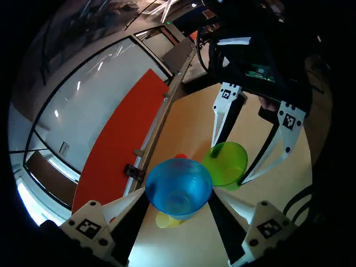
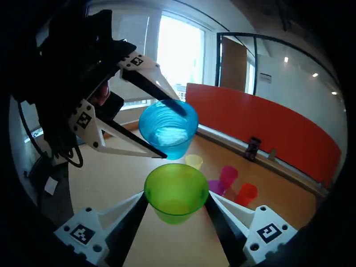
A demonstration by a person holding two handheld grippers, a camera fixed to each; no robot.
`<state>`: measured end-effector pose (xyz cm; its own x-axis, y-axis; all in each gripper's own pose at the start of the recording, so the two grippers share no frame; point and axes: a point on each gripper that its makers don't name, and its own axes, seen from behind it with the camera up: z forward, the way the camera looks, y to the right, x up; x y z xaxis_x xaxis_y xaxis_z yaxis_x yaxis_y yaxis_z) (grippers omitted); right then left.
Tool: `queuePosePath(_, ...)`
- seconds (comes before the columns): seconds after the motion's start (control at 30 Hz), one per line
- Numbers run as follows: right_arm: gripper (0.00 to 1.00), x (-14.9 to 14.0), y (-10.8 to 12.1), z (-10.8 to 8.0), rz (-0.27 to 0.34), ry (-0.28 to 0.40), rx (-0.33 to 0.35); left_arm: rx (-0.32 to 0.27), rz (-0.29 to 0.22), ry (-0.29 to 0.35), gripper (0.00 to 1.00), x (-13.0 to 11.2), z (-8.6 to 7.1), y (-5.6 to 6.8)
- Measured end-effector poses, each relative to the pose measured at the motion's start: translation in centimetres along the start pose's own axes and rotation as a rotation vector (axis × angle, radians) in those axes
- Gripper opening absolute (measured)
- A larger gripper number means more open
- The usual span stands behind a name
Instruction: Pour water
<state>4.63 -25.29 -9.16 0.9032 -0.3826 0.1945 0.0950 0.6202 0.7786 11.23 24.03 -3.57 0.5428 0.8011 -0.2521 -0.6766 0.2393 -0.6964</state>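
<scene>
Left gripper view: my left hand-held gripper (image 1: pixel 179 192) is clamped on the blue cup (image 1: pixel 179 184), both fingers against its wall. The green cup (image 1: pixel 225 161) lies just beyond it, mouth open toward me, pinched in my right hand-held gripper (image 1: pixel 229 169). Right gripper view: blue hangs above and beyond green, over the worktop (image 2: pixel 111 178). Here I see water inside it, and small spare cups (image 2: pixel 228 175) near the worktop's far edge.
</scene>
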Motion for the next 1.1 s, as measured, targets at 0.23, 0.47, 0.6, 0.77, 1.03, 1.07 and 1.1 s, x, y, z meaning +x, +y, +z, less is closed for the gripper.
queuePosePath(0.23, 0.90, 0.05, -0.34, 0.00, -0.006, 0.000, 0.006, 0.001, 0.018, -0.006, 0.85, 0.06, -0.22, -0.04)
queuePosePath(0.47, 0.90, -0.03, -0.57, 0.16, -0.011, 0.000, 0.011, 0.014, 0.044, -0.011, 0.85, 0.29, -0.39, -0.43)
queuePosePath(0.6, 0.90, 0.04, -0.51, 0.22, -0.015, -0.001, 0.010, 0.014, 0.053, -0.011, 0.85, 0.42, -0.34, -0.40)
queuePosePath(0.77, 0.90, 0.15, -0.39, 0.25, -0.018, -0.002, 0.009, 0.015, 0.064, -0.013, 0.85, 0.42, -0.29, -0.47)
queuePosePath(1.03, 0.90, 0.01, -0.33, 0.28, -0.014, -0.013, 0.014, 0.013, 0.110, -0.015, 0.85, 0.52, -0.21, -0.38)
queuePosePath(1.07, 0.90, -0.01, -0.32, 0.28, -0.013, -0.014, 0.015, 0.013, 0.113, -0.015, 0.85, 0.51, -0.19, -0.36)
queuePosePath(1.1, 0.90, -0.03, -0.32, 0.27, -0.013, -0.016, 0.016, 0.014, 0.117, -0.016, 0.85, 0.48, -0.15, -0.37)
